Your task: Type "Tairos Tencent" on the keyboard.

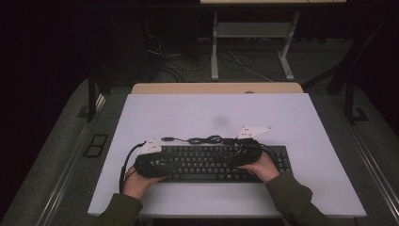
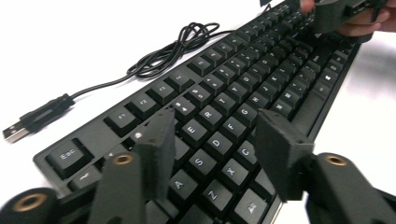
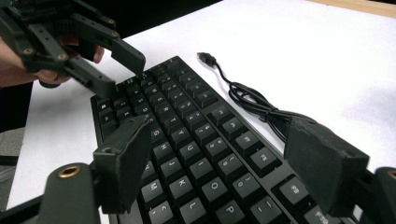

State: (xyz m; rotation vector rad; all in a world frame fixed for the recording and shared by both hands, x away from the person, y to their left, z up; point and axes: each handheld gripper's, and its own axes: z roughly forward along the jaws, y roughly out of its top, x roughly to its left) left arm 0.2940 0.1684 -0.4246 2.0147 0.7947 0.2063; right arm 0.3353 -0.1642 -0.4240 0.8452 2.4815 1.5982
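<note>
Black keyboard (image 1: pixel 221 163) lies on the white table (image 1: pixel 211 115), near me. My left gripper (image 2: pixel 217 140) and right gripper (image 3: pixel 233 163) hover over its ends, jaws apart, holding nothing.

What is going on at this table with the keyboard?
A person sits at a white table with a hand-held gripper in each hand, both held over a black keyboard. The left hand-held gripper hovers above the letter keys near the Esc end, jaws apart with nothing between them. The right hand-held gripper hangs over the other half, jaws also wide and gripping nothing. The keyboard's cable lies coiled behind it, its USB plug loose on the table.
</note>
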